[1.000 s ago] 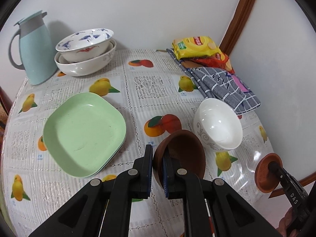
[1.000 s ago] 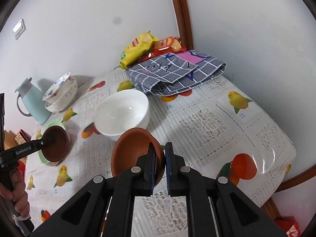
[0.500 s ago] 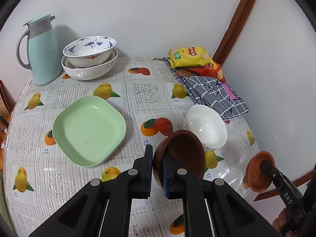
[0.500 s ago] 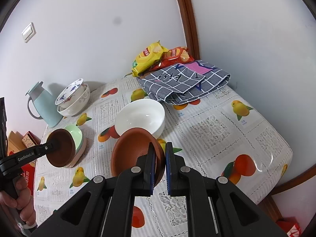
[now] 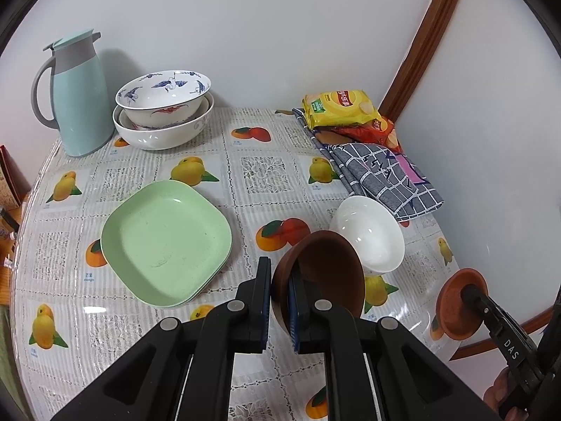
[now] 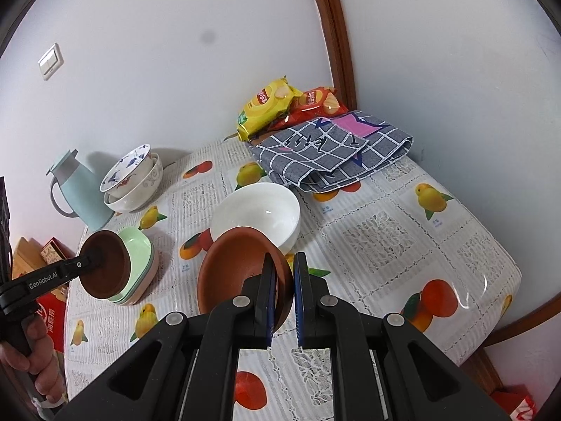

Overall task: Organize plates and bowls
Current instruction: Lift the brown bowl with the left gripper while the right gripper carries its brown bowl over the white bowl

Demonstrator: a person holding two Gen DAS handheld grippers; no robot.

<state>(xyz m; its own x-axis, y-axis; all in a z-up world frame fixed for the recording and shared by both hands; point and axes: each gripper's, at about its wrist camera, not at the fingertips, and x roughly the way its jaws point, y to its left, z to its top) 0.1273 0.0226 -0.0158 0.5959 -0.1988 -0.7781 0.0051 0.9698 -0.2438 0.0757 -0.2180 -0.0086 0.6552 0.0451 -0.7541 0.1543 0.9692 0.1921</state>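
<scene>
My left gripper [image 5: 279, 282] is shut on the rim of a dark brown bowl [image 5: 328, 273], held tilted above the table. It also shows in the right wrist view [image 6: 105, 263], in front of the stacked green plates [image 6: 140, 259]. My right gripper [image 6: 282, 280] is shut on the rim of a terracotta bowl [image 6: 235, 270], held above the table near a white bowl [image 6: 259, 210]. The terracotta bowl shows at the right edge of the left wrist view [image 5: 459, 305]. The green plates [image 5: 164, 238] lie left of centre. The white bowl [image 5: 371, 231] sits beside the brown bowl.
Two nested patterned bowls [image 5: 164, 108] and a pale blue jug [image 5: 79, 94] stand at the back left. Snack bags [image 5: 340, 108] and a folded checked cloth [image 5: 382, 172] lie at the back right against the wall. The table edge [image 6: 515, 280] curves at the right.
Both grippers have risen and pulled back with their bowls, so more of the table shows. The bowls and plates on the table have not moved.
</scene>
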